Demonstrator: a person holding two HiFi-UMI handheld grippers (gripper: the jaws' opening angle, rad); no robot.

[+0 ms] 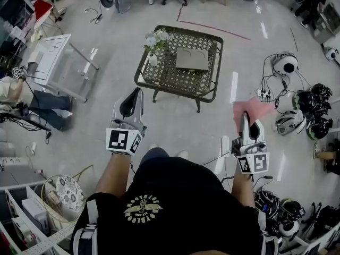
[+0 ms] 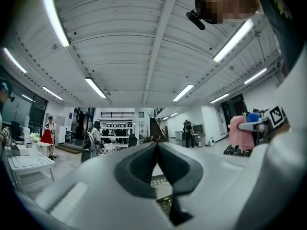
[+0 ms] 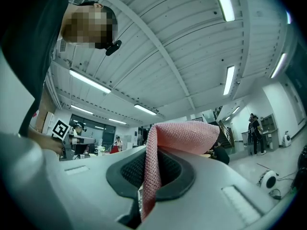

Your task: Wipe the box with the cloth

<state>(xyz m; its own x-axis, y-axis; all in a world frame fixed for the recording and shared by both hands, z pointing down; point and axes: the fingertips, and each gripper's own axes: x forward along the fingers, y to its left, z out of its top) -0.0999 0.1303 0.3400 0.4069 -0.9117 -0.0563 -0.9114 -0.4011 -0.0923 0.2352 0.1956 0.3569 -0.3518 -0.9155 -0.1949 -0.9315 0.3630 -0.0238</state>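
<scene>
Head view only: grey box (image 1: 192,60) flat on wicker tabletop (image 1: 164,77) beside flower vase (image 1: 153,59), well apart from both grippers. Right gripper (image 3: 147,164) clamped on pink cloth (image 3: 187,137), one fold pinched between the pads, the rest draped over the top. Left gripper (image 2: 157,147) closed tip to tip, holding nothing. Below its jaws, a sliver of mesh, hard to make out.
</scene>
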